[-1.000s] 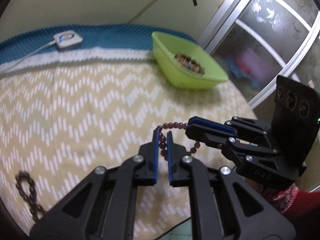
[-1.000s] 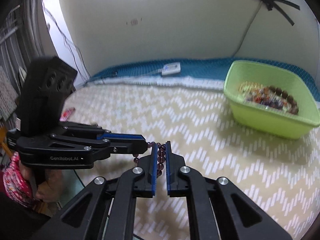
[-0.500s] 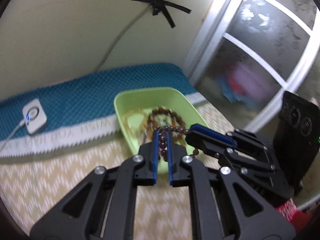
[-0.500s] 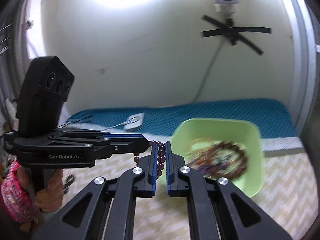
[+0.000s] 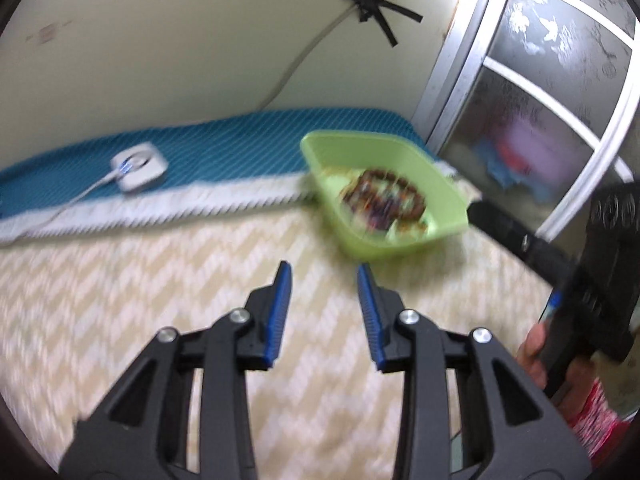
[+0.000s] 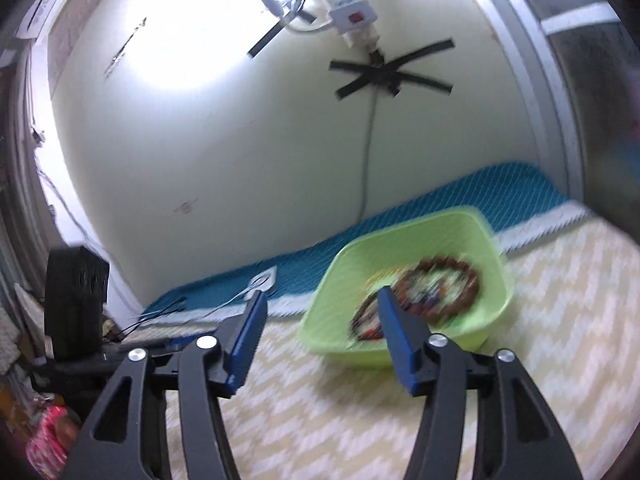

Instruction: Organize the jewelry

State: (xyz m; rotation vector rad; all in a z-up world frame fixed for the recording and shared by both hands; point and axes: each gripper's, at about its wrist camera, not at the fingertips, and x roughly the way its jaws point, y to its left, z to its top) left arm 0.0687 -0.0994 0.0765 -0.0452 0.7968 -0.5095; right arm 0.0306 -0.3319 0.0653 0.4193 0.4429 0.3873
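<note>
left gripper (image 5: 324, 270) opening, nothing between jaws. right gripper (image 6: 320, 300) opening too, empty. bead bracelets (image 5: 382, 200) in green bin (image 5: 448, 194), far right corner of zigzag cloth (image 5: 120, 300).

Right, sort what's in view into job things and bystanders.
Job:
- square lime-green plastic tub
- blurred heap of beaded bracelets inside it
- left gripper and right gripper, jaws opening, nothing between them

Lying about:
- small white puck-shaped charger on its cable
- white wall power strip
</note>
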